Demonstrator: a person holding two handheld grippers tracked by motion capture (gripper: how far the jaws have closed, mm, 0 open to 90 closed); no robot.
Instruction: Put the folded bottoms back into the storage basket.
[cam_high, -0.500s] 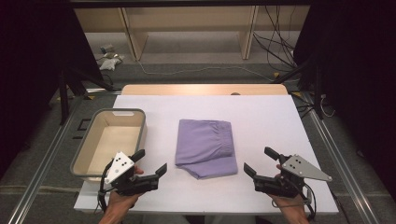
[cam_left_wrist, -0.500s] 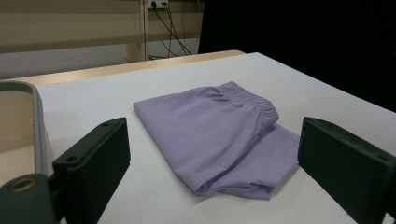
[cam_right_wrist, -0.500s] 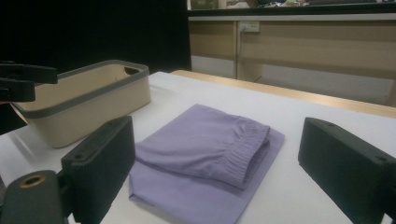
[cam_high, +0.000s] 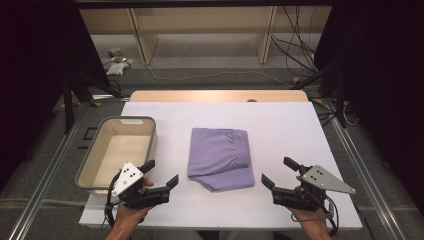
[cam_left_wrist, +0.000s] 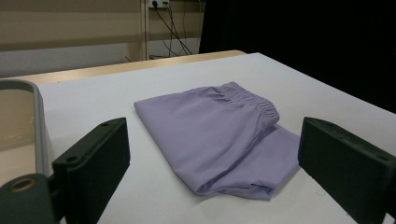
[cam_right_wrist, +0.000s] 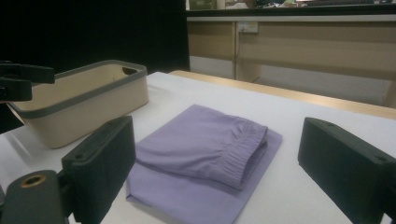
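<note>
On the white table (cam_high: 280, 125) there is 1 folded purple garment (cam_high: 220, 157), with an elastic waistband, lying flat near the middle. To its left stands 1 beige bin (cam_high: 95, 150) with a grey rim, and nothing is visible inside it. Nothing lies between the garment and the 2 grippers. The left gripper (cam_high: 161, 176) hovers at the near edge, just beside the bin's front corner, with its fingers spread wide and holding nothing. The right gripper (cam_high: 277, 172) hovers on the other side of the garment, near its right lower corner; its fingers are also spread and hold nothing. Behind the table I see wooden shelves (cam_high: 200, 30) and several cables (cam_high: 300, 50) on the floor. I cannot read any label or writing.
</note>
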